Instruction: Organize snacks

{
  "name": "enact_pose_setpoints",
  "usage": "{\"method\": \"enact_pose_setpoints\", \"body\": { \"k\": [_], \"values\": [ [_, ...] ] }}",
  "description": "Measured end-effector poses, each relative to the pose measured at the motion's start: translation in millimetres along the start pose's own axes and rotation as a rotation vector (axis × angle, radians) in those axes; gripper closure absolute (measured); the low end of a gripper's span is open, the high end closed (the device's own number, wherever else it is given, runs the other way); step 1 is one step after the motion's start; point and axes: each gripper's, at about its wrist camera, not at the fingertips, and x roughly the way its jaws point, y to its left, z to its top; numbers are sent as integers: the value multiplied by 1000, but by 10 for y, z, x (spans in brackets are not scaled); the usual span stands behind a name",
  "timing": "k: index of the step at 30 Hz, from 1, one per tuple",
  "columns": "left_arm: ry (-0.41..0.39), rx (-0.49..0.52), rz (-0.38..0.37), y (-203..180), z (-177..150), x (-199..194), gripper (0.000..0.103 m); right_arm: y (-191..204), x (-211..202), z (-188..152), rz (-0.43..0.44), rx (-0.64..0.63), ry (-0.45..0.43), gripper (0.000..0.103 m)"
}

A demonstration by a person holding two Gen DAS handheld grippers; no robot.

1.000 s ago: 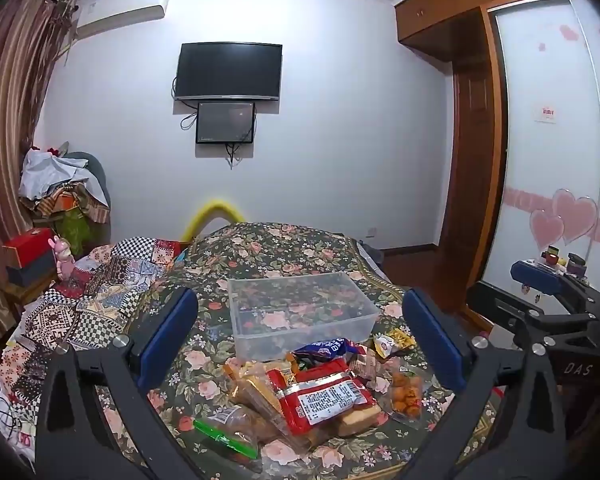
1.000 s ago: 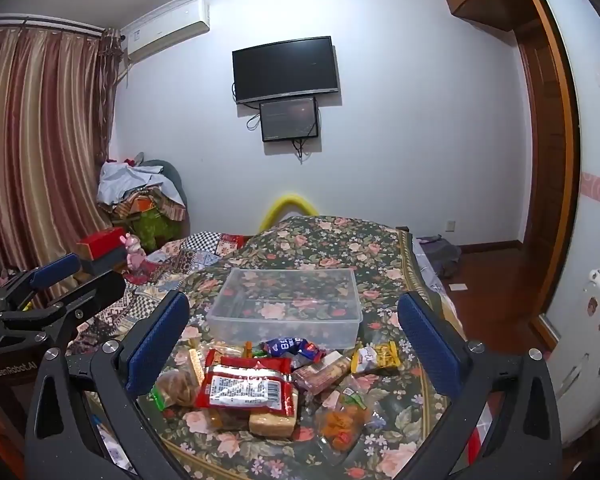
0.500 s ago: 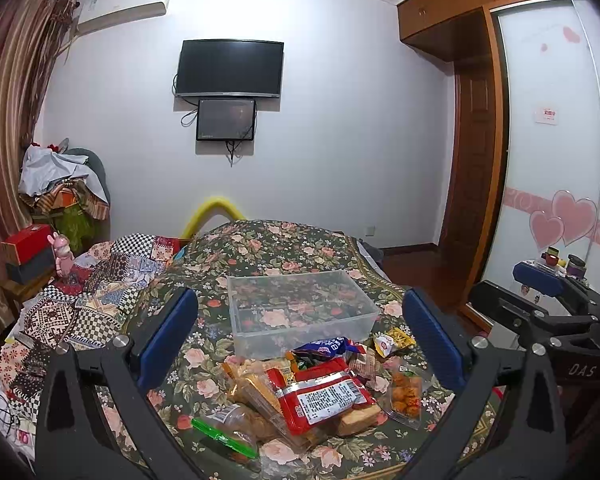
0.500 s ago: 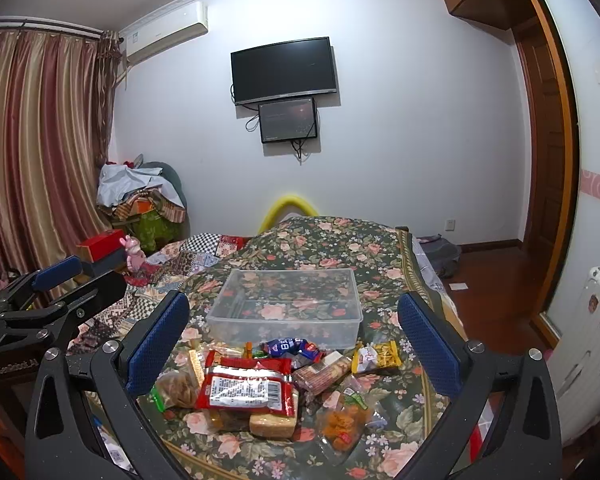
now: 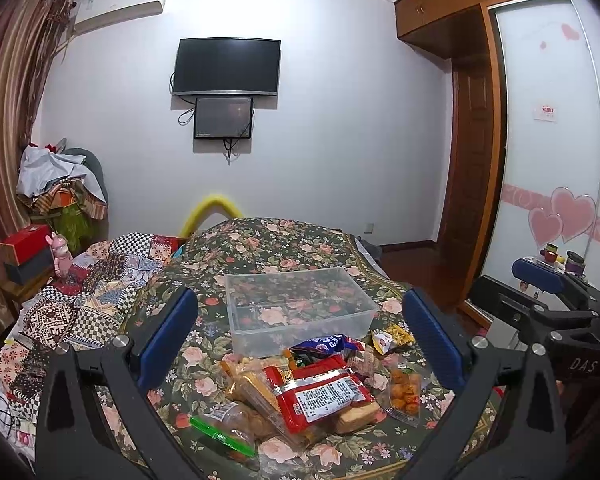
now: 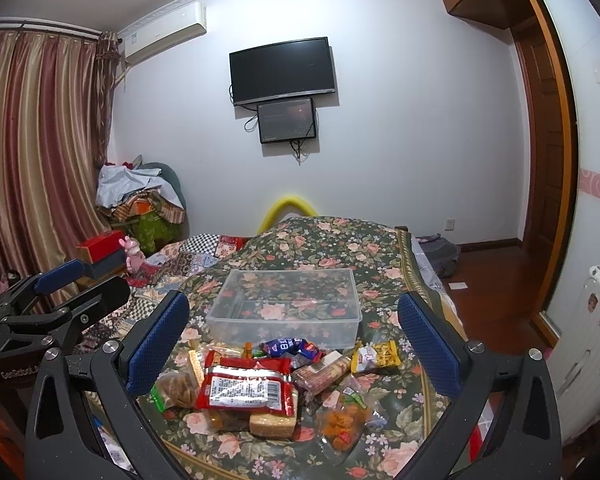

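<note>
i hold my left gripper (image 5: 300, 344) and right gripper (image 6: 294, 340) spread wide and empty above the snack pile (image 6: 260, 384), which lies just before the empty clear bin (image 6: 284, 308) meant to receive it.

Both grippers hang above the near edge of the floral-covered table (image 5: 260, 248), level with each other and pointing across it. The left gripper (image 5: 300, 336) has its blue-padded fingers (image 5: 168, 332) spread wide with nothing between them. The right gripper (image 6: 292, 340) matches it, its fingers (image 6: 428, 344) set wide apart and bare. Seen from the left wrist, the right gripper sits off the table's right side; seen from the right wrist, the left one sits off its left side.
</note>
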Motion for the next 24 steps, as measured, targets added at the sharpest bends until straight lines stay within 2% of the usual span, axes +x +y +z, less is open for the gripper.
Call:
{"method": "enact_pose_setpoints", "body": {
  "k": [24],
  "values": [
    [4, -15, -2, 26, 8, 25, 0, -14, 4, -2, 6, 5, -2, 0]
  ]
}}
